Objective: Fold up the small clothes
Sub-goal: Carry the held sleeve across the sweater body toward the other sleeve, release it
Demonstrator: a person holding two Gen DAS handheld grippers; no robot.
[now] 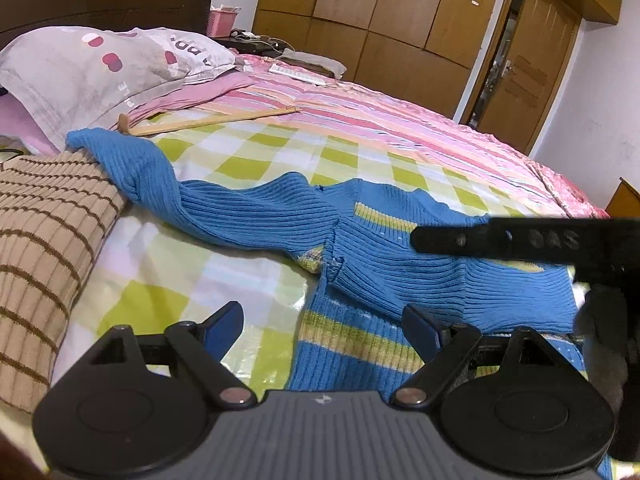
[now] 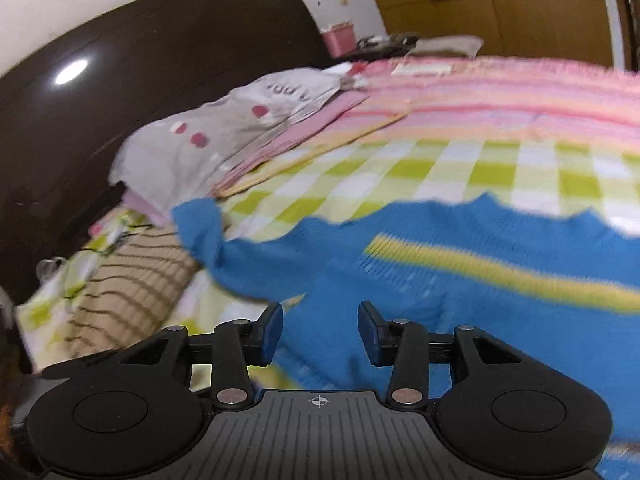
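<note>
Lying spread across the checked sheet (image 1: 248, 148) of the bed, the blue ribbed sweater (image 1: 280, 216) has one sleeve flung out toward the pillow (image 1: 80, 68) and draped over the tan striped garment (image 1: 44, 240), so its long axis runs sideways across both views, cuff end to the left. The left gripper (image 1: 322, 326) hovers with jaws wide apart over the sweater's striped hem, and the right gripper (image 2: 320, 330) likewise holds its jaws apart, empty, low above the blue knit. A likely slip: pinching one knit layer would drag the fold askew, or snag the striped garment.
</note>
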